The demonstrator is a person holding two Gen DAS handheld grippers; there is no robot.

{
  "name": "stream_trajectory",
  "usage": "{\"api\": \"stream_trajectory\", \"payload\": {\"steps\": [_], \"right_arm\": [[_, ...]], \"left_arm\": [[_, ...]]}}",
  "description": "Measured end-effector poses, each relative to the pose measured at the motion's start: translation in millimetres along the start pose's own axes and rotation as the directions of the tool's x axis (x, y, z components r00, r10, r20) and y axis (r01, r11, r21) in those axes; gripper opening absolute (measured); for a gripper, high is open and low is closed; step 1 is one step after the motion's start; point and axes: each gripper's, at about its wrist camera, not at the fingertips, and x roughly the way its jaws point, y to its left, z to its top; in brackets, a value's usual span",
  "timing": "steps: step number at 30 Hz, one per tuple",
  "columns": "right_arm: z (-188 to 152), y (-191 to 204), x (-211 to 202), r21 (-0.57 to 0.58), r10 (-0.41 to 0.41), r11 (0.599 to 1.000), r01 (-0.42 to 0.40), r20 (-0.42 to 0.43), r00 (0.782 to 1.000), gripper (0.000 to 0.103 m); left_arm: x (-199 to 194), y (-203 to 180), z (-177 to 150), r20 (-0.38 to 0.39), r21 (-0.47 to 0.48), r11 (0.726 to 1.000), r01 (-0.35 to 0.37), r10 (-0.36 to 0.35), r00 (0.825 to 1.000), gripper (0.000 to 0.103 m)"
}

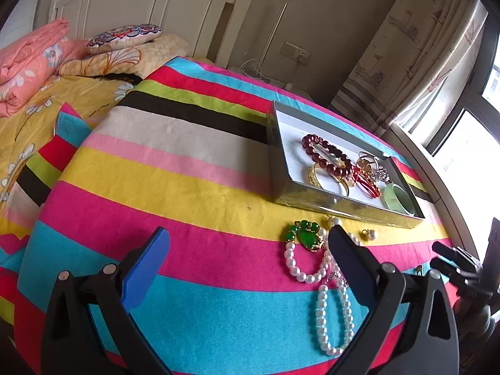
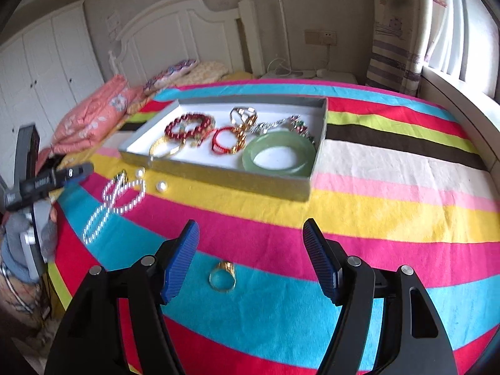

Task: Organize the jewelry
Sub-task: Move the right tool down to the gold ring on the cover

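Observation:
A shallow gold-sided tray (image 1: 343, 201) (image 2: 218, 176) on the striped cloth holds a dark red bead bracelet (image 1: 325, 156) (image 2: 187, 126), a gold bangle (image 1: 322, 178), a red cord bracelet (image 2: 223, 140), a green jade bangle (image 1: 400, 200) (image 2: 281, 156) and other pieces. In front of it lie a pearl necklace (image 1: 331, 312) (image 2: 109, 206) with a green pendant (image 1: 306, 236), and a loose pearl earring (image 1: 370, 234) (image 2: 162, 186). A gold ring (image 2: 222, 276) lies on the cloth. My left gripper (image 1: 250, 256) is open, its right finger over the pearls. My right gripper (image 2: 251, 250) is open above the ring.
The striped cloth (image 1: 172, 172) covers a round-looking surface. A bed with folded pink bedding (image 1: 28, 59) and pillows stands beyond it. Curtains and a window (image 1: 453, 143) are on the right. The other gripper shows at the left edge of the right wrist view (image 2: 37, 184).

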Motion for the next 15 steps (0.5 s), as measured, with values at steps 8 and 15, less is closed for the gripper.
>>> {"api": "stream_trajectory", "payload": {"steps": [8,15], "right_arm": [[-10.0,26.4,10.9,-0.127,-0.051,0.991,0.04,-0.085,0.995,0.066],[-17.7,23.1,14.8,-0.106,-0.059,0.993,0.046,-0.125,0.99,0.062]], "left_arm": [[2.0,-0.7,-0.7,-0.006,0.002,1.0,-0.005,0.005,1.0,0.1],[2.9,-1.1,-0.6,-0.008,0.005,1.0,-0.019,0.019,1.0,0.1]]}}
